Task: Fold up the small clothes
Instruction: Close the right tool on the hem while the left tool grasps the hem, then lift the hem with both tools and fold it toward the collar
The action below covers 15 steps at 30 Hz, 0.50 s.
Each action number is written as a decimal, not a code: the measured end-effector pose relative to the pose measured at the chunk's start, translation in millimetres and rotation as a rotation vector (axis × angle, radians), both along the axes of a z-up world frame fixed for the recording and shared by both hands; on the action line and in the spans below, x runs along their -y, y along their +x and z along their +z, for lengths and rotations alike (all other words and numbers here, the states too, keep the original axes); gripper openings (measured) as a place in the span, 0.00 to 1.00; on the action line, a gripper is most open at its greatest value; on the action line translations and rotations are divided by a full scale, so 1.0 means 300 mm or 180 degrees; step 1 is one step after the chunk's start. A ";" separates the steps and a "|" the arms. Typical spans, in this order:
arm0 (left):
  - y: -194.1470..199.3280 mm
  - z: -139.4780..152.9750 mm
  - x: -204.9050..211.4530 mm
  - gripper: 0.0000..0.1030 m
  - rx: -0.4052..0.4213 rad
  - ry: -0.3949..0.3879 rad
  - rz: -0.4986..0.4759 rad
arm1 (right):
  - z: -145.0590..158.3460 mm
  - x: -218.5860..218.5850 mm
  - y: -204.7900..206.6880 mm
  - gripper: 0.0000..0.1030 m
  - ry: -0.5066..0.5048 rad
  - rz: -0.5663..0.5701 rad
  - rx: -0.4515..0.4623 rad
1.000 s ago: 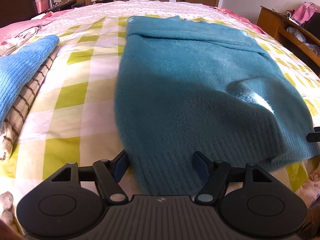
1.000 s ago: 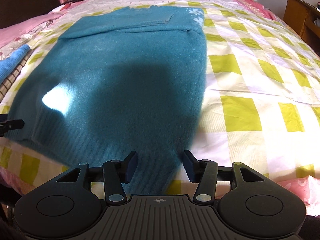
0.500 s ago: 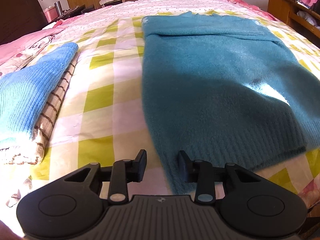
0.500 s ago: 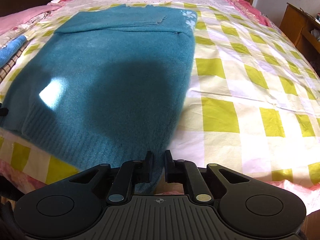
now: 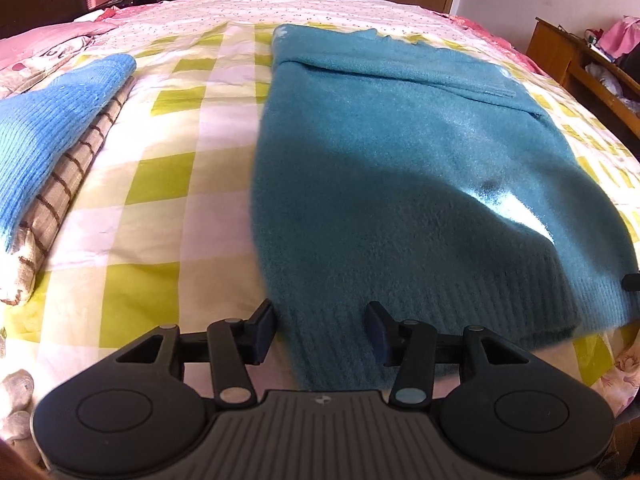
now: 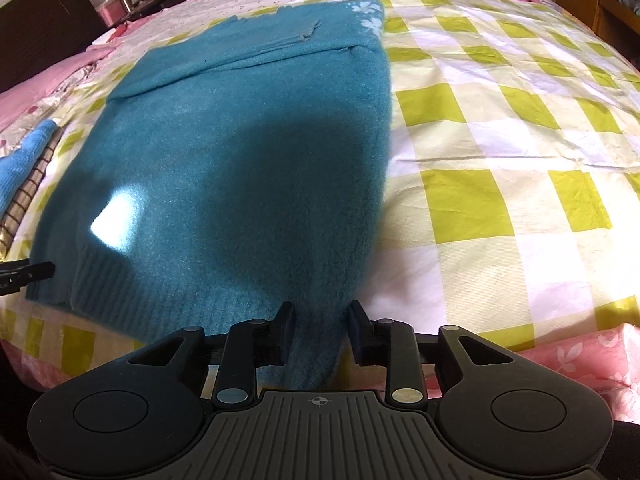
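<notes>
A teal sweater (image 5: 400, 160) lies flat on the checked bed sheet (image 5: 160, 200), sleeves folded across its far end, ribbed hem towards me. My left gripper (image 5: 320, 332) hovers at the hem's left corner; its jaws are opening, with the hem between them and the pads clear of it. In the right wrist view the sweater (image 6: 240, 140) fills the left half. My right gripper (image 6: 320, 328) straddles the hem's right corner; its jaws are opening too, pads apart from the knit.
A folded blue knit (image 5: 52, 132) rests on a brown-checked garment (image 5: 68, 176) at the bed's left. Bare yellow-and-white sheet (image 6: 500, 160) stretches right of the sweater. A wooden shelf (image 5: 580, 56) stands beyond the bed's right side, a dark headboard (image 6: 40, 20) at far left.
Both pairs of jaws narrowed half a second ago, the right nearly shutting on the hem corner, and have since widened again. The sweater still lies flat.
</notes>
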State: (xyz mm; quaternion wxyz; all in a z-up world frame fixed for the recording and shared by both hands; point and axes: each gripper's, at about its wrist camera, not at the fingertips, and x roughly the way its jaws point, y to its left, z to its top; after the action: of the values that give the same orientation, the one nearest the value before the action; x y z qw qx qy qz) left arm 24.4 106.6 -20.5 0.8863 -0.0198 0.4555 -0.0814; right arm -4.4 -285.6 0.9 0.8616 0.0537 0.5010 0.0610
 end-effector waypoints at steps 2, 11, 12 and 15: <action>0.000 0.003 -0.001 0.49 -0.0008 -0.0010 0.0011 | -0.008 -0.011 0.004 0.33 -0.0029 0.0022 0.0007; 0.034 0.051 -0.064 0.16 -0.0054 -0.0563 0.0135 | 0.028 0.048 0.007 0.13 0.0630 -0.0153 0.0124; 0.039 0.063 -0.068 0.15 -0.0036 -0.0637 0.0143 | 0.038 0.057 0.007 0.13 0.0770 -0.0177 0.0167; 0.064 0.104 -0.072 0.15 0.0069 -0.0902 0.0153 | 0.082 0.078 0.016 0.11 0.1194 -0.0246 0.0387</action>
State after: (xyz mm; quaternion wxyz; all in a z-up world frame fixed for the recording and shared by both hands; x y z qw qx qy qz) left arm 43.7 128.2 10.8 0.8812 -0.1548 0.4292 -0.1239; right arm 0.4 -309.1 25.3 0.8669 0.2287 0.4255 0.1234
